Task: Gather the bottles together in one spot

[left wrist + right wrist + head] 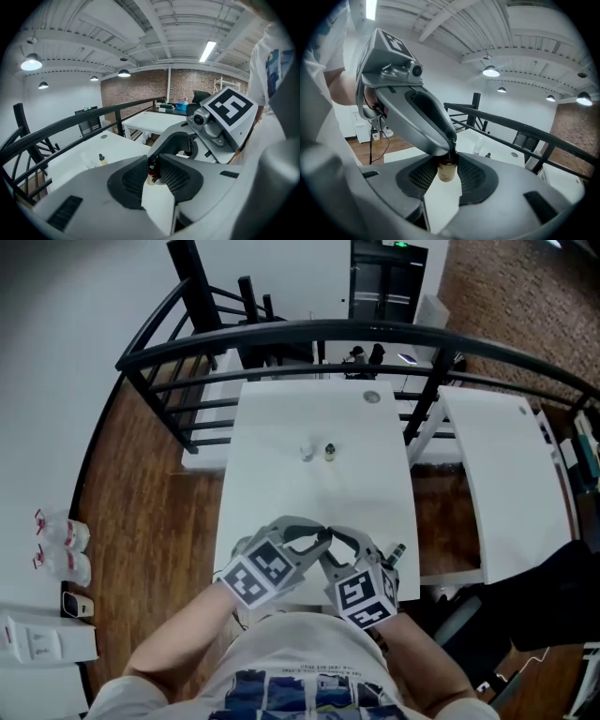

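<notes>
The white table point(281, 418) is carrying all of it, and the action is sitting right at its near edge, a touch right of the middle. Both grippers are meeting there nose to nose. The right gripper point(446, 177) is clamping its pads on the body of a small amber bottle point(446, 169), holding it upright just above the table top. That looks like a steadying grip, keeping the bottle from tipping. The left gripper point(151, 174) is coming in from above, and its jaws seem to be pinching the bottle's dark cap. So I'm reading this as a two-handed hold or a hand-over, though which one I can't say.

Out near the middle of the table, well apart from the grippers, two little bottles are standing just beside each other: a clear bottle point(307, 451) and a dark-capped bottle point(330, 452). They are probably marking the gathering spot, so the held one is likely heading that way.
</notes>
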{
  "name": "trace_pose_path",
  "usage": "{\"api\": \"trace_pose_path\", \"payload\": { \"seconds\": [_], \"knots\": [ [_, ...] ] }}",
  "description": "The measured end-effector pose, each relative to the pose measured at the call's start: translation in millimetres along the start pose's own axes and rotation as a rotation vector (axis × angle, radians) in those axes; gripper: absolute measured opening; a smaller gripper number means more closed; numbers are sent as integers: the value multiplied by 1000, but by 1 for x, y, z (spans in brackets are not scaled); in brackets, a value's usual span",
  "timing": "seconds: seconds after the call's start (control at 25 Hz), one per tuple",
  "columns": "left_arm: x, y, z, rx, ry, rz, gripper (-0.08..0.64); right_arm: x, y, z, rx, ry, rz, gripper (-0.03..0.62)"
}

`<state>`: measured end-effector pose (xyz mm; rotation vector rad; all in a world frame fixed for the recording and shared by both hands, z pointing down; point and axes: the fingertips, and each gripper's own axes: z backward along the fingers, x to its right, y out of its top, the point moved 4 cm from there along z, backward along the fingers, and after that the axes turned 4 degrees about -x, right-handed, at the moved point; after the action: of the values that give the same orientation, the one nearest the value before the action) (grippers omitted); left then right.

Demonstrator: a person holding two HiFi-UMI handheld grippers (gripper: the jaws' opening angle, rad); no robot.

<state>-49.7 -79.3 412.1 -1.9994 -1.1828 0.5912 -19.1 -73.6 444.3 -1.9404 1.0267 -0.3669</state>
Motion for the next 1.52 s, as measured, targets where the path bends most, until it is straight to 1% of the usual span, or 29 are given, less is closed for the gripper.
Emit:
{"api": "trace_pose_path", "payload": {
  "seconds": [0.24, 0.4, 0.52, 0.68, 0.76, 0.84, 1.0, 1.12, 1.28, 1.4, 1.52],
  "knots": [
    [6, 0, -22, -52, 52, -12, 83, 10, -17, -1, -51, -24, 12, 146],
    [11, 0, -36, -73, 72, -21, 81, 17, -29, 0, -70, -12, 8, 146],
    [14, 2, -45, -80, 75, -17, 81, 23, -37, 3, -55, 9, -8, 146],
    [17, 5, -51, -85, 77, -4, 80, 27, -43, 6, -10, 29, -30, 148],
    [12, 7, -50, -87, 92, 2, 80, 31, -47, 9, 8, 33, -32, 154],
    [0, 7, -47, -85, 119, 23, 80, 38, -53, 13, 17, 35, -46, 204],
    [-41, 4, -40, -82, 212, 82, 80, 52, -67, 26, 37, 50, -114, 234],
    [-78, -4, -48, -79, 283, 145, 80, 65, -83, 35, 25, 51, -162, 241],
    [-122, -24, -70, -79, 362, 236, 80, 74, -105, 56, 12, 47, -225, 246],
    [-152, -36, -92, -87, 399, 273, 80, 83, -118, 70, 6, 35, -283, 250],
    [-176, -47, -112, -94, 414, 298, 80, 91, -131, 76, -21, 13, -319, 255]
  ]
}}
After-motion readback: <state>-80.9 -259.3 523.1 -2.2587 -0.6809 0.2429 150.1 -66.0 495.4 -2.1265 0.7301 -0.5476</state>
